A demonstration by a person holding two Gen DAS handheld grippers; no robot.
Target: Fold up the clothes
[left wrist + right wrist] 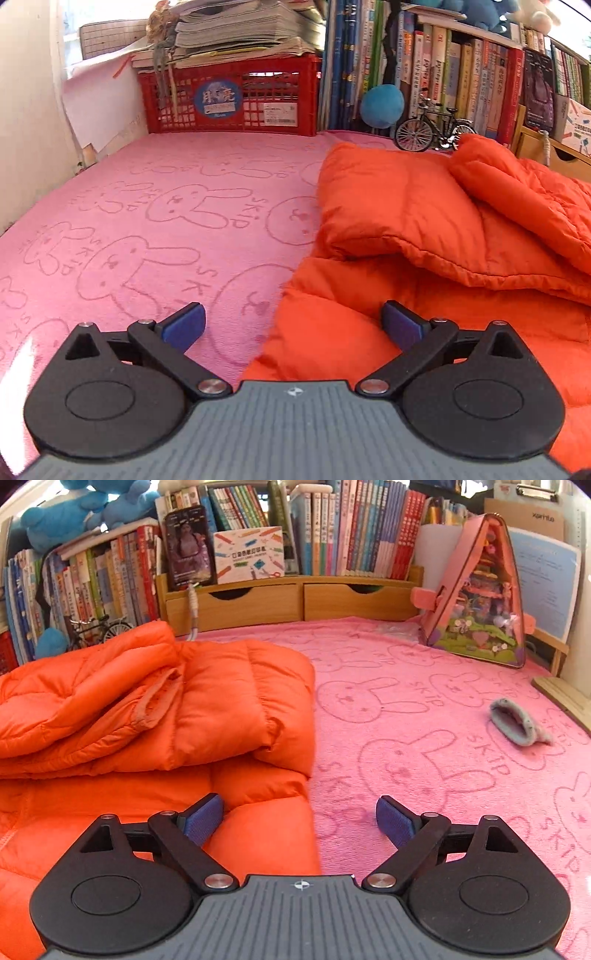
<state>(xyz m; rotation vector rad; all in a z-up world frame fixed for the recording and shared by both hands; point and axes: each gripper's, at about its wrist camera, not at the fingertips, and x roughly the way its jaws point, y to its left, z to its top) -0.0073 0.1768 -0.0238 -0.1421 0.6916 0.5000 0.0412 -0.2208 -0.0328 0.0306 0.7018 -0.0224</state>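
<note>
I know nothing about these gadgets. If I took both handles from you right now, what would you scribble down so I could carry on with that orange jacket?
Left gripper: jaws open, nothing held, straddling the jacket's left edge at its near end.
Right gripper: jaws open, nothing held, straddling the right edge.
Orange puffer jacket: lies on the pink bunny towel, far part already folded over toward you, with a sleeve on top.
Small grey fabric piece: off to the right, untouched.
Left to do: probably grip the near edge on both sides and fold again, then tidy up.
</note>
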